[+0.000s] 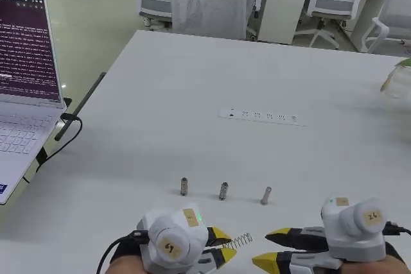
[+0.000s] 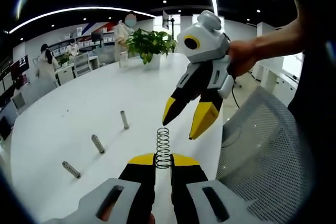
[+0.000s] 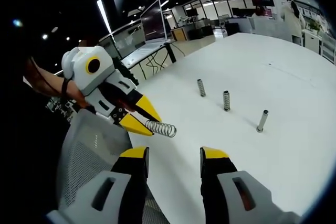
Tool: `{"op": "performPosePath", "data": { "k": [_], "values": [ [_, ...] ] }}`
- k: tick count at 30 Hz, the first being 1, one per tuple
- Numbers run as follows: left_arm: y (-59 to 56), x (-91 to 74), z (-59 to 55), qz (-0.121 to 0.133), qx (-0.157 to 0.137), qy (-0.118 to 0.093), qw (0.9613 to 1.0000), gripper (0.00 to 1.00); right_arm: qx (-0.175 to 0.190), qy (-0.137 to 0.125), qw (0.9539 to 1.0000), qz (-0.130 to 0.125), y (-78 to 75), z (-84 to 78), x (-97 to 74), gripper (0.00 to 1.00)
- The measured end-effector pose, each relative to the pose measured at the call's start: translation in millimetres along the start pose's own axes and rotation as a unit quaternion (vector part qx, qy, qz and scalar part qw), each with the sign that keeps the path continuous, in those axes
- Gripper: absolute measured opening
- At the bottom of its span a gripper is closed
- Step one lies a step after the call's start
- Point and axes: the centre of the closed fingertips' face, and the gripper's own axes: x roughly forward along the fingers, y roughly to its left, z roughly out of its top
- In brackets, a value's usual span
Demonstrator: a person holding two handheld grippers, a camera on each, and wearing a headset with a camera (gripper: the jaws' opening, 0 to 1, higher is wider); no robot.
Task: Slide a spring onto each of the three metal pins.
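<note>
Wide-parted right claw (image 3: 176, 153), left claw (image 3: 148, 122) pinching a spring (image 3: 163, 128), three pins (image 3: 226, 100) on white table (image 3: 273, 72)

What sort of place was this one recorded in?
Most likely an open-plan office: office chairs behind, an open laptop at the side, a power strip on the large white table.

A white counter (image 1: 160, 81) is flanked at the left by an open laptop (image 1: 22, 56); grey office chairs (image 1: 209, 12) are seen beyond its far edge.
</note>
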Motion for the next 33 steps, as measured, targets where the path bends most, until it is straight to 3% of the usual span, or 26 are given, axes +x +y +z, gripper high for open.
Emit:
{"op": "performPosePath", "data": {
  "k": [16, 33],
  "values": [
    [-21.3, 6.0, -0.2, -0.028, 0.044, 0.013, 0.9986, 0.02, -0.013, 0.020, 0.9986, 0.047, 18.8, -3.6, 8.6, 0.31],
    [-26.5, 8.3, -1.6, -0.033, 0.070, 0.022, 0.9968, 0.02, -0.017, 0.022, 0.9973, 0.068, 25.8, 0.7, 1.7, 0.16]
  ]
}}
